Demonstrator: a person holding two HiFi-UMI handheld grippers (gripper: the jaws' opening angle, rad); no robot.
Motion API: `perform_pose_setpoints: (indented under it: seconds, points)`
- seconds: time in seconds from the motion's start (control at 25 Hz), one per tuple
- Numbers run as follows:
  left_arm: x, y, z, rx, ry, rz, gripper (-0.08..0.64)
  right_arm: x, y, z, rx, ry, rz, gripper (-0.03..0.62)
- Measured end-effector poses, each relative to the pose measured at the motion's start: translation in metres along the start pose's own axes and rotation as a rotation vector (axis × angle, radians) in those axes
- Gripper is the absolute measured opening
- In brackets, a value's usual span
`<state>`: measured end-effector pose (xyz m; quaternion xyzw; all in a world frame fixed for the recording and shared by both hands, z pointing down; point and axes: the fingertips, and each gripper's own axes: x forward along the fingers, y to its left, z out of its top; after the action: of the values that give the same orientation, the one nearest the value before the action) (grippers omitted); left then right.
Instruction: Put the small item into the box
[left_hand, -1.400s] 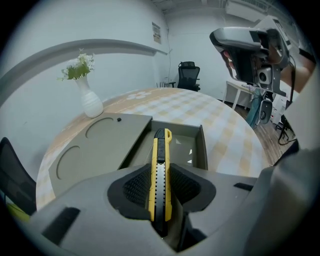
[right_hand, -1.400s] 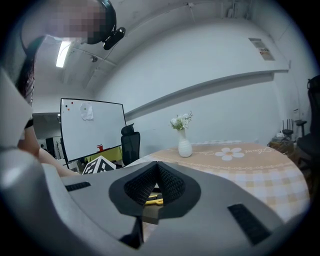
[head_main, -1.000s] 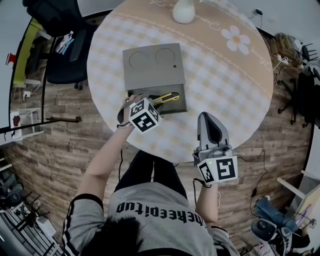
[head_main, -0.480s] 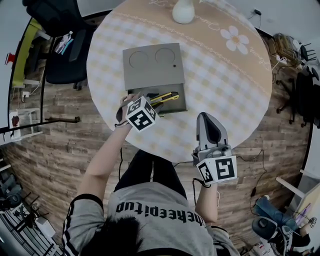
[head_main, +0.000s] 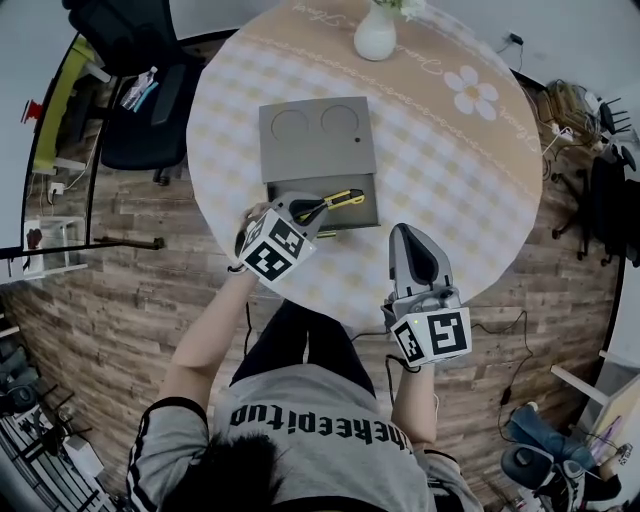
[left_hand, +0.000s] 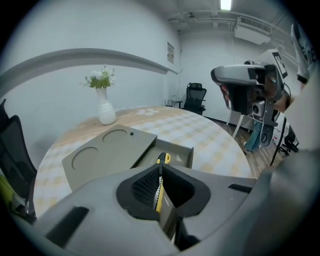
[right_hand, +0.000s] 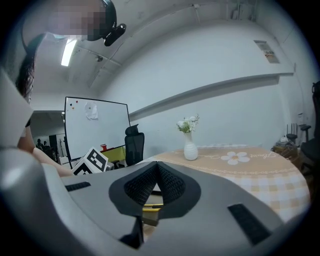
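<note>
One forearm (head_main: 205, 325) outstretched; left tongs (head_main: 303, 208) closing on knife (head_main: 342, 200).

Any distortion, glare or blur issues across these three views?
Head view: strong fisheye, the wooden floor planks bow around the round checked table; light is even and the picture sharp. Left gripper view: dark circular vignette, ceiling strip lamp blown out at the top edge, white vase sharp. Right gripper view: same vignette, slanted ceiling light glares at upper left.
</note>
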<state>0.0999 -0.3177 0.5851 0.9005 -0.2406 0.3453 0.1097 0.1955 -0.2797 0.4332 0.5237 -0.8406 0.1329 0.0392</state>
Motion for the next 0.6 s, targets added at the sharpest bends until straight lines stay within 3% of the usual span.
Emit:
perform_pose_setpoints:
  seconds: [0.6]
  points:
    - [-0.100, -0.014, 0.046, -0.052, -0.290, 0.130, 0.015, -0.009, 0.045, 0.017, -0.056, -0.037, 0.066, 0.006]
